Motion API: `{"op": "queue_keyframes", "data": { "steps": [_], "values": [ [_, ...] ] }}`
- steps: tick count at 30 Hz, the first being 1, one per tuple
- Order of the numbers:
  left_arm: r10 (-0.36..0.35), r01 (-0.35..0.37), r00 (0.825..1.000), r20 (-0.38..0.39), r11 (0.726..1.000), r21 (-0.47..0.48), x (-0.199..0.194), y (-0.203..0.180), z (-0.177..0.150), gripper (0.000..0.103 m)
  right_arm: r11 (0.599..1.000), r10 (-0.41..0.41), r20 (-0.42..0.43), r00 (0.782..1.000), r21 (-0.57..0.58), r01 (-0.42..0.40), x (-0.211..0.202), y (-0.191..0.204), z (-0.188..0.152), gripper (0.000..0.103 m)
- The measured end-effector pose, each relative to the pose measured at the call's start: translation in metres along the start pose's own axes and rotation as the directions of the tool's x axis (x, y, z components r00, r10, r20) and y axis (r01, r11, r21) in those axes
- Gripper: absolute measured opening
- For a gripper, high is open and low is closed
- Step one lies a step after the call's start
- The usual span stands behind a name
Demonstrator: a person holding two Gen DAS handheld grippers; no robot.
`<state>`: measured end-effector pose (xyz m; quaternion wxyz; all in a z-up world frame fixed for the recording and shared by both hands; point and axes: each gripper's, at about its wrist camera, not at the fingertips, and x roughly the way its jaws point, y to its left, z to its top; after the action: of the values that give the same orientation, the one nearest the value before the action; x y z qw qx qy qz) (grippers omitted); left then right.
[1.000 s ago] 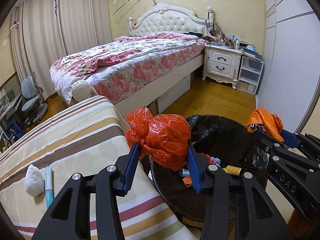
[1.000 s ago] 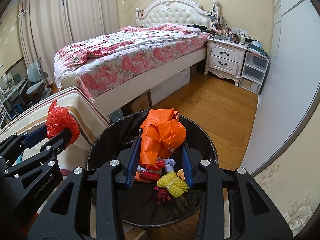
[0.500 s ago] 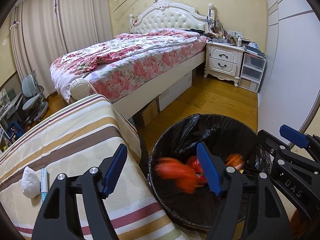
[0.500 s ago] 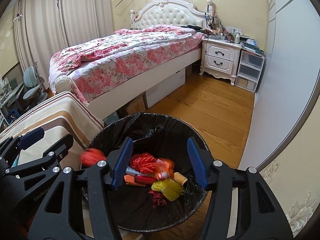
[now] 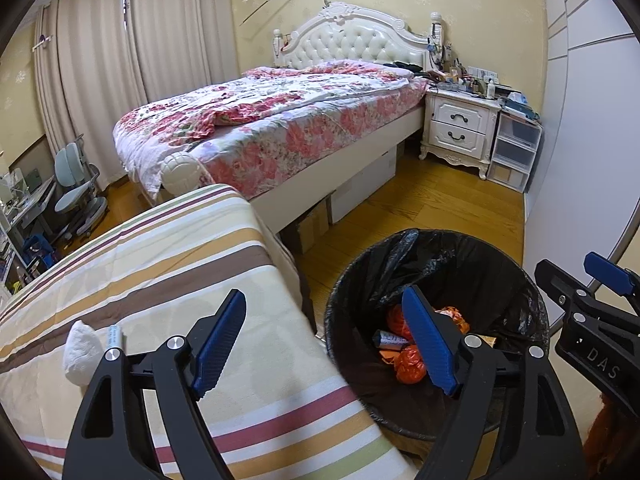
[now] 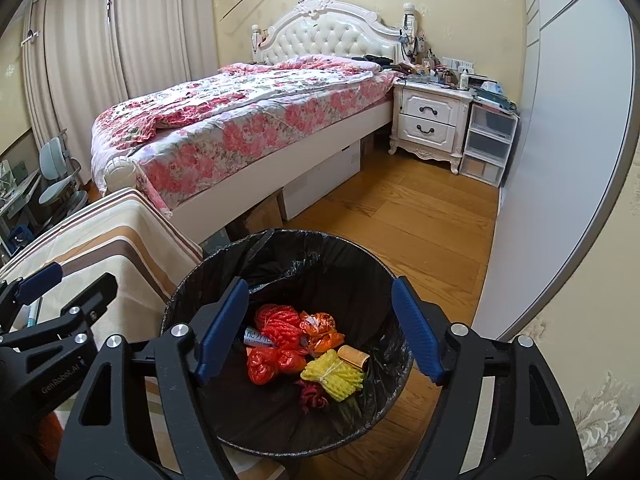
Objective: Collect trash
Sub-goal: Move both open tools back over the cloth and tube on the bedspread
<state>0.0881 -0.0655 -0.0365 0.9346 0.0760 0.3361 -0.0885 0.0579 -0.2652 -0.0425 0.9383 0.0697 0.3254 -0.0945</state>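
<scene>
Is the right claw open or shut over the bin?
Open: the right claw holds nothing, pads spread above the trash bin.

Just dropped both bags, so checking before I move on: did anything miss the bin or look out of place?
Nothing spilled: the trash sits inside the black-lined bin, and the floor around it shows no litter. Still out of place are a white crumpled wad and a tube beside it on the striped cover. Left gripper and right gripper are open.
</scene>
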Motion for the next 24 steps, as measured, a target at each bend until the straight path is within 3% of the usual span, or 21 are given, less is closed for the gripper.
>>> {"op": "queue_keyframes", "data": {
  "steps": [9, 24],
  "values": [
    [0.064, -0.064, 0.998, -0.001, 0.997, -0.048, -0.020, 0.036, -0.013, 0.079, 0.999, 0.051, -0.016, 0.999, -0.012, -0.051, -0.009, 0.025, -0.005, 0.077],
    [0.181, -0.186, 0.982, -0.048, 0.970, -0.158, -0.046, 0.120, -0.049, 0.079, 0.973, 0.191, -0.074, 0.979, -0.114, -0.198, -0.016, 0.111, -0.021, 0.077]
  ]
}}
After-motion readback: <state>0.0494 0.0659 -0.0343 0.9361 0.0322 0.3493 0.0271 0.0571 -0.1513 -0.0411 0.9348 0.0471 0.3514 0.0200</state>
